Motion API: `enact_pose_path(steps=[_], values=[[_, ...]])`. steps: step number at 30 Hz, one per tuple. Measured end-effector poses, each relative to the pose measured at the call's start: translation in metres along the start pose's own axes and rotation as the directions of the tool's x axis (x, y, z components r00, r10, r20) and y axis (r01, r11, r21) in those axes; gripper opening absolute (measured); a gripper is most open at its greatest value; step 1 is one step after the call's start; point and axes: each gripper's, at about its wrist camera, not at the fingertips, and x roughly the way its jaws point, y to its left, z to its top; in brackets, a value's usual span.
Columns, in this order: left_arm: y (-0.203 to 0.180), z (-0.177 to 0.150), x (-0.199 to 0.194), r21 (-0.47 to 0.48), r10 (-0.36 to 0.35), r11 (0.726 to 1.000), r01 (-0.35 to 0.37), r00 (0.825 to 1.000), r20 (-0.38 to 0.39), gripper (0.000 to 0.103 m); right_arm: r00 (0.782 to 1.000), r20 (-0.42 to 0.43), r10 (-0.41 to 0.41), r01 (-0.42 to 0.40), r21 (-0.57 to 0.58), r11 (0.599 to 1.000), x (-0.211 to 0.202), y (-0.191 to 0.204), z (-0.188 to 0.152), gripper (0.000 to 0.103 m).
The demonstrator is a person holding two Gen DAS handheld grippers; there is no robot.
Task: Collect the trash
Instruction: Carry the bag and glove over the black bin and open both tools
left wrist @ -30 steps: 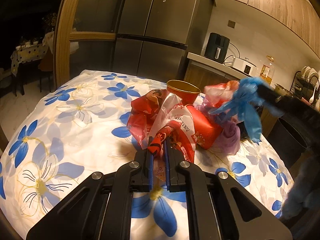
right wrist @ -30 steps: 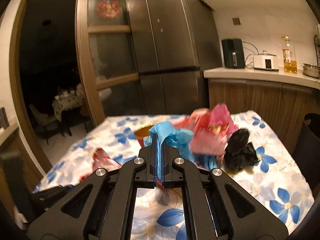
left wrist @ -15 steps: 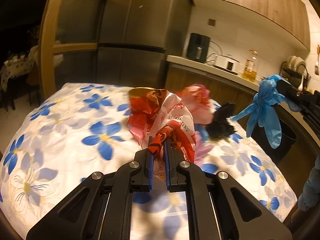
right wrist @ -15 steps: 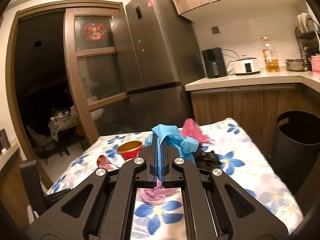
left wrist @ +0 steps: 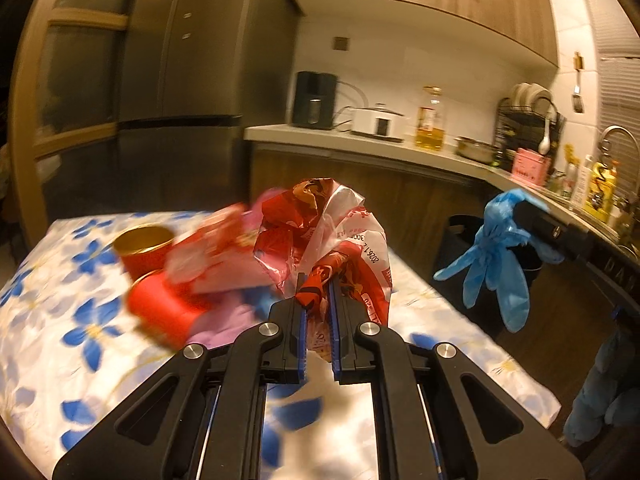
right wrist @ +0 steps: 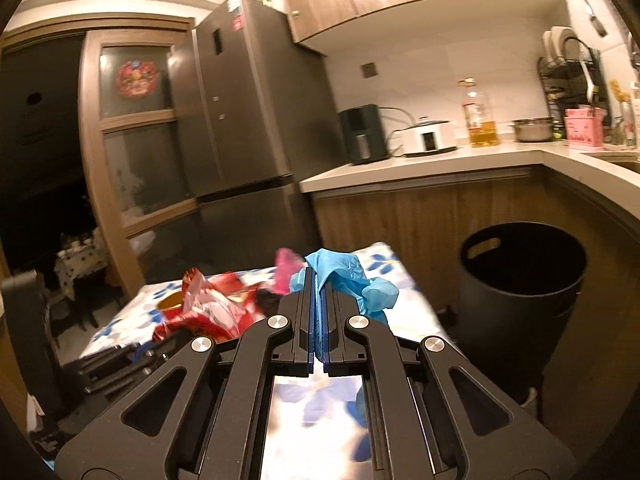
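Note:
My left gripper [left wrist: 318,292] is shut on a red and white crumpled snack wrapper [left wrist: 340,232] and holds it above the flowered table [left wrist: 60,320]. My right gripper [right wrist: 318,284] is shut on a blue disposable glove [right wrist: 352,276]; in the left wrist view the glove [left wrist: 492,264] hangs at the right, in front of the black bin [left wrist: 456,248]. The black trash bin [right wrist: 520,292] stands on the floor right of the table. The wrapper also shows in the right wrist view [right wrist: 204,308].
Red paper cups [left wrist: 148,248], pink wrapping [left wrist: 224,252] and a purple piece [left wrist: 224,324] lie on the table. The kitchen counter [right wrist: 440,164] with appliances runs behind. A tall fridge [right wrist: 248,120] and a wooden door [right wrist: 128,140] stand at the back.
Both grippers have swung right toward the bin, each carrying its item. The bin has come into fuller view in the right wrist view.

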Motion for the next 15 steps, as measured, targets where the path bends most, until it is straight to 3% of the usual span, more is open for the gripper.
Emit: enact_pose_path(steps=[8, 15], values=[[-0.060, 0.029, 0.032, 0.062, -0.109, 0.992, 0.108, 0.994, 0.021, 0.009, 0.993, 0.014, -0.120, 0.119, 0.018, 0.993, -0.005, -0.057, 0.008, 0.002], [-0.115, 0.051, 0.061, 0.121, -0.203, 0.973, 0.197, 0.978, 0.040, 0.009, 0.977, 0.026, -0.210, 0.209, 0.035, 0.977, -0.004, -0.102, 0.023, 0.002]])
